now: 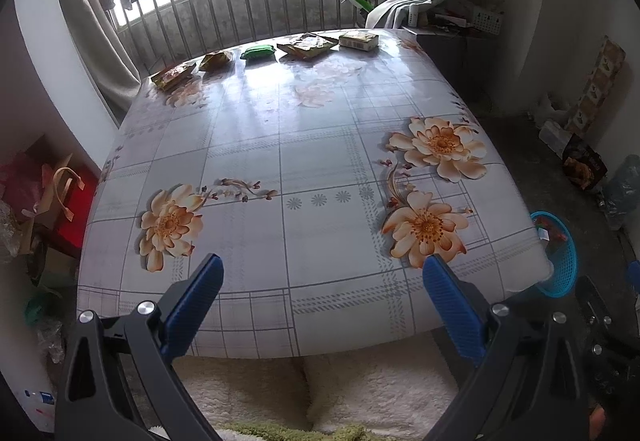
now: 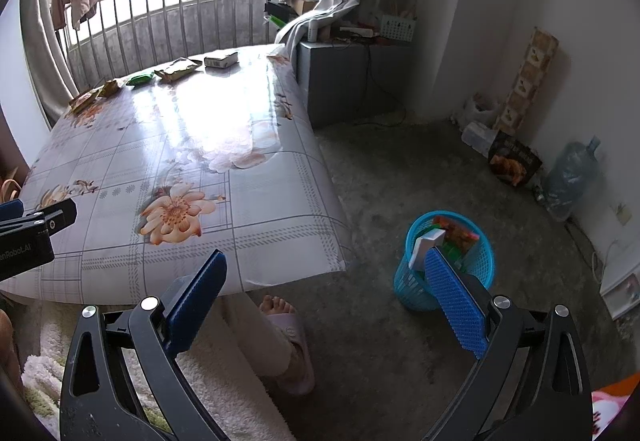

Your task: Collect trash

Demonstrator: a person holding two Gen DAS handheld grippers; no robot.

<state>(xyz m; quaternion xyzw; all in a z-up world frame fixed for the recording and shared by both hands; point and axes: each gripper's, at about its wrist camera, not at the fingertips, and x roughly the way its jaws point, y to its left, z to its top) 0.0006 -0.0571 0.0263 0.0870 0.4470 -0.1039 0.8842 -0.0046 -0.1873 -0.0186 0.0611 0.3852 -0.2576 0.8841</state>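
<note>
Hovering over the near edge of the flowered table (image 1: 304, 145), the left gripper (image 1: 322, 277) has its blue jaws spread wide with nothing between them, and the right gripper (image 2: 328, 273) is just as wide and just as empty out over the floor off the table's right side. All the trash on the table sits in a row along the far edge, by the railing: a flat yellow-red wrapper (image 1: 174, 75) far left, a crumpled yellow packet (image 1: 216, 61) beside it, a green packet (image 1: 259, 52) in the middle, a large torn pouch (image 1: 307, 45), and a small pale box (image 1: 359, 40) at the far right end. Every piece lies well apart from both grippers, straight ahead across the whole tabletop. The blue basket (image 2: 444, 261) stands on the floor to the right of the table, right under the right gripper's outer finger, already holding a white box and some colourful wrappers. My read: the left gripper faces the row squarely and looks better placed for the reach, the right sits nearer the basket. The row runs left to right, so any pick means a long forward stretch first
</note>
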